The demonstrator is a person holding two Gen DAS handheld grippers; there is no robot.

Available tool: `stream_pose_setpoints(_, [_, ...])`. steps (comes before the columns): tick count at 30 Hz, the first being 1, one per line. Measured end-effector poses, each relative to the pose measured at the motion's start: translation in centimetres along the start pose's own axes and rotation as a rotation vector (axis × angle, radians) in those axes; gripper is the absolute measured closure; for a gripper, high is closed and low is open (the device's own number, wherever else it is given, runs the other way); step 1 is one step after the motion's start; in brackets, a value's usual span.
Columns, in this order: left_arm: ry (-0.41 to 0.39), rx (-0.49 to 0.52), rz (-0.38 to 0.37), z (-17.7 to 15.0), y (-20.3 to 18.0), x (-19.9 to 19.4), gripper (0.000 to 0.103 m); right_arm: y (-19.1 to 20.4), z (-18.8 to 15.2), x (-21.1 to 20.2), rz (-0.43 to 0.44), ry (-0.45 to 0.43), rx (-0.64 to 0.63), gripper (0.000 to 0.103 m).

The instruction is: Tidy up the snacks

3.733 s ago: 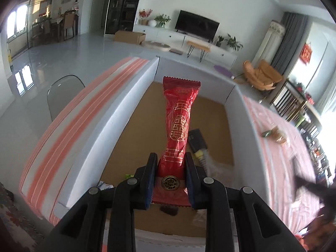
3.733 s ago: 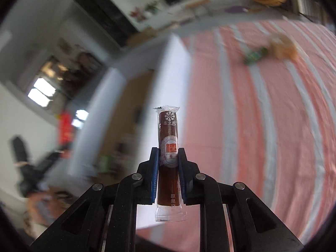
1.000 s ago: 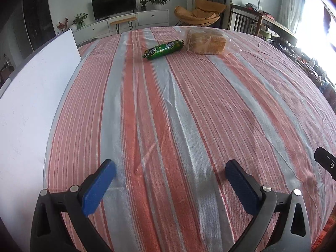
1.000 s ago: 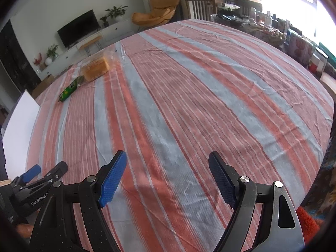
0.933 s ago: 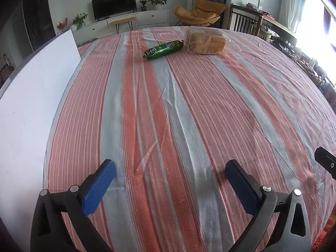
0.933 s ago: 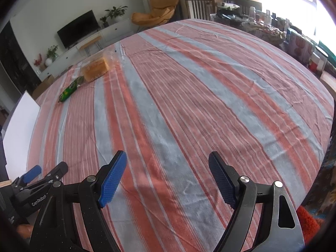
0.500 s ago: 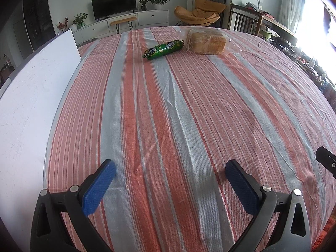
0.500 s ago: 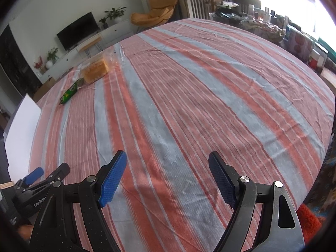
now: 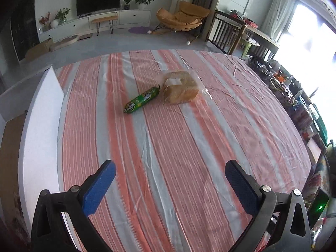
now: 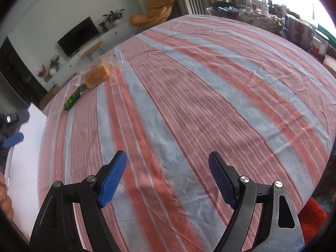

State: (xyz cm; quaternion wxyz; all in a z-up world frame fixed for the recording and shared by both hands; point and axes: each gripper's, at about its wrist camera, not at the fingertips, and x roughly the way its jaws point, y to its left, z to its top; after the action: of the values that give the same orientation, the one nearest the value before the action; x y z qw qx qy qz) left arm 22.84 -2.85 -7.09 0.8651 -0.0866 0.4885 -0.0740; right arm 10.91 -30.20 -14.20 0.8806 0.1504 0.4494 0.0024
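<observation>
L gripper (image 9: 170,180) is hanging over the striped tablecloth (image 9: 189,138) w/ jaws spread wide, nothing btwn the blue pads (image 9: 99,187). R gripper (image 10: 166,178) is likewise standing wide open & empty above the cloth. Two snacks are lying on the cloth far from both tools: green sausage pack (image 9: 141,102) at approx 11 o'clock in L wrist view, tilted diag, w/ bagged bread loaf (image 9: 180,88) just beside it at its 2 o'clock end; can't tell if touching. In R wrist view both are sitting at approx 10 o'clock, well apart from the pads. White box wall (image 9: 40,138) is running along the cloth's 9 o'clock edge, brown box floor (image 9: 9,151) showing behind it.
</observation>
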Motion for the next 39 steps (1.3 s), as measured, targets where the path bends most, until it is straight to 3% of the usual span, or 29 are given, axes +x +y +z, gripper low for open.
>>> stream_pose_setpoints(3, [0.112, 0.094, 0.013, 3.5, 0.4, 3.4, 0.0, 0.1, 0.0, 0.0, 0.003, 0.0, -0.004, 0.02])
stream_pose_setpoints(5, [0.114, 0.187, 0.136, 5.3, 0.7, 6.0, 0.001, 0.0, 0.0, 0.1, 0.007, 0.002, 0.0, 0.02])
stream_pose_setpoints(7, [0.102, 0.243, 0.202, 6.5, 1.2, 8.2, 0.003, 0.0, 0.0, 0.2, 0.012, 0.006, 0.005, 0.02])
stream_pose_setpoints(10, [0.113, 0.252, 0.196, 8.3, 2.3, 11.4, 0.011, 0.0, 0.0, 0.4, 0.016, 0.016, 0.007, 0.02])
stream_pose_setpoints(13, [0.135, 0.236, 0.168, 9.4, 2.8, 14.4, 0.012, -0.1, 0.1, 0.7, 0.023, 0.027, 0.007, 0.02])
stream_pose_setpoints(20, [0.146, 0.311, 0.164, 10.3, 2.2, 18.3, 0.014, 0.1, 0.3, 1.2, 0.027, 0.039, -0.005, 0.02])
stream_pose_setpoints(23, [0.137, 0.254, 0.091, 10.5, 2.9, 18.6, 0.021, 0.3, 0.3, 1.4, 0.026, 0.041, -0.011, 0.02])
stream_pose_setpoints(26, [0.102, 0.229, 0.076, 10.2, 3.4, 18.2, 0.037, 0.5, 0.3, 1.4, 0.023, 0.042, -0.016, 0.02])
stream_pose_setpoints(28, [0.089, 0.222, 0.078, 9.8, 3.5, 17.7, 0.065, 0.5, 0.3, 1.5, 0.021, 0.042, -0.018, 0.019])
stream_pose_setpoints(30, [0.089, 0.193, 0.073, 9.5, 4.0, 17.3, 0.08, 0.6, 0.3, 1.5, 0.021, 0.042, -0.017, 0.019])
stream_pose_setpoints(35, [0.084, 0.115, 0.097, 7.5, 5.1, 15.5, 0.081, 0.4, 0.2, 1.3, 0.026, 0.038, -0.008, 0.02])
stream_pose_setpoints(39, [0.088, 0.051, 0.145, 4.1, 5.6, 12.9, 0.081, 0.2, 0.2, 1.2, 0.032, 0.036, 0.004, 0.02])
